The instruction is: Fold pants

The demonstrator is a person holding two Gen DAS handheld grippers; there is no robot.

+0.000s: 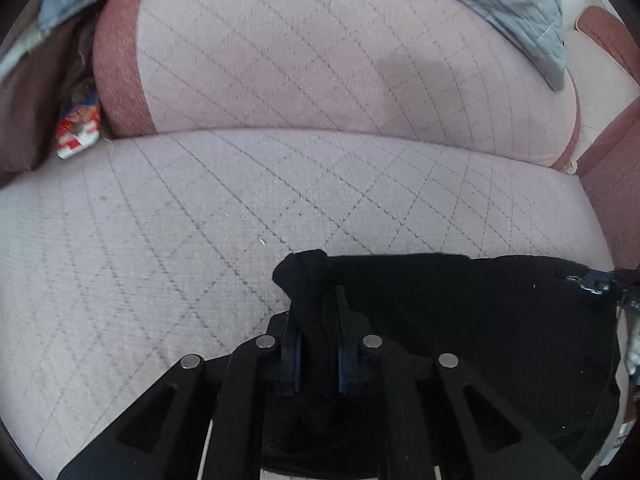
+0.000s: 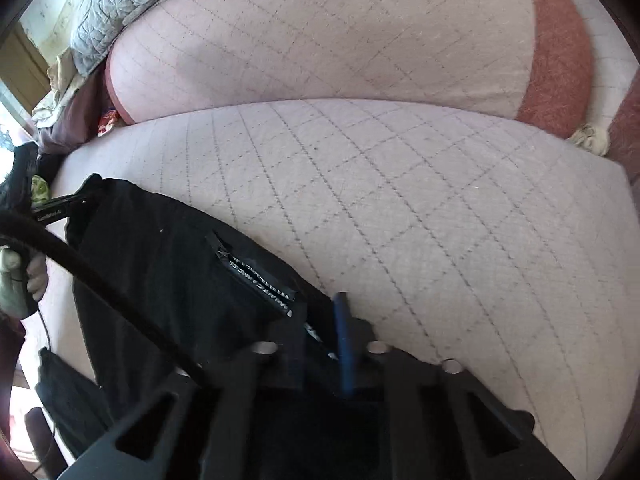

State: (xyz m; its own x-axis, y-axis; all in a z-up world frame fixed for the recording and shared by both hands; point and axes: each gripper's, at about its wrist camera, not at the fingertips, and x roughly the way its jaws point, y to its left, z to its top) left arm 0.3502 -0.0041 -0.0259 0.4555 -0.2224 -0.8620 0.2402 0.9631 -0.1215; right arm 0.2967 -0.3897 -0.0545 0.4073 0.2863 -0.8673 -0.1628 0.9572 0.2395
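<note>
Both tongs are clenched on the black pants (image 1: 460, 320). The left gripper (image 1: 318, 300) pinches a bunched corner of the cloth between its blue-padded fingers (image 1: 297, 364); the right gripper (image 2: 320, 320) clamps the other corner, near a white-lettered label (image 2: 260, 280). The pants lie spread on the near part of the quilted sofa seat (image 1: 160, 220), short of the back cushion (image 1: 280, 52). A grey blanket (image 2: 120, 4) drapes over that cushion's top. A red-and-white packet (image 1: 78, 130) is wedged beside the cushion's end.
</note>
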